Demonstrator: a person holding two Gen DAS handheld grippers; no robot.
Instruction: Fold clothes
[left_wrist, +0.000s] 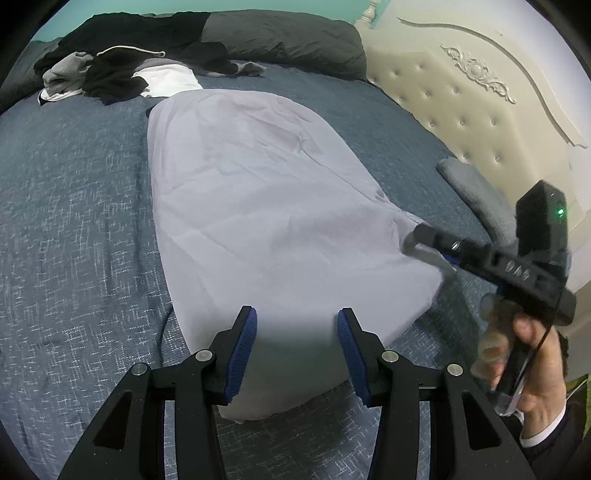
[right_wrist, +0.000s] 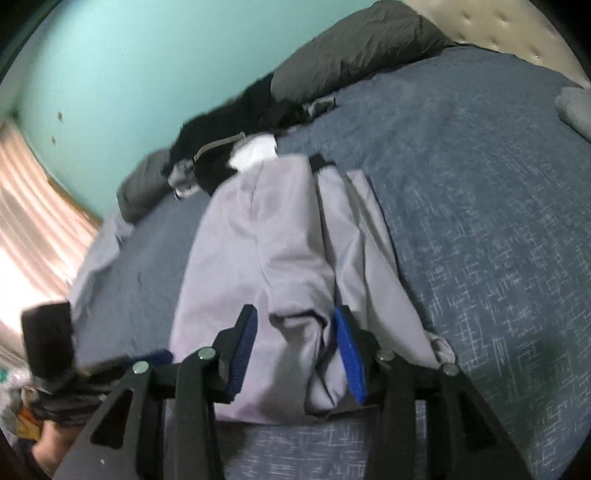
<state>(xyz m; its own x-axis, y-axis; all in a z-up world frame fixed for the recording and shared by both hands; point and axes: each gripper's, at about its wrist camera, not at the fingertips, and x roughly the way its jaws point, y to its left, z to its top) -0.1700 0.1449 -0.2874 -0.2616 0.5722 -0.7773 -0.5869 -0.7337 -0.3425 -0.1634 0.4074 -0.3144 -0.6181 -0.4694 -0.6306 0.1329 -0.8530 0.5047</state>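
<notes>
— Lavender cloth, what is it doing on the bed?

— A pale lavender garment (left_wrist: 266, 206) is lying spread lengthwise on the blue-grey bedspread (left_wrist: 74, 229), its near end reaching between the fingers of the left gripper (left_wrist: 297, 350).

— Is that tool gripping it?

— No. Its blue pads are standing wide apart over the fabric.

— And the other one?

— A person's hand (left_wrist: 532, 373) is holding the right gripper (right_wrist: 295, 350) at the garment's right edge. Its own camera is showing the jaws parted, with a raised fold lying between them; whether the pads are touching it is unclear.

— Anything else showing?

— A heap of black, grey and white clothes (left_wrist: 122, 74) is sitting near the far end, beside a dark pillow (left_wrist: 288, 40) and a cream tufted headboard (left_wrist: 461, 107).
</notes>
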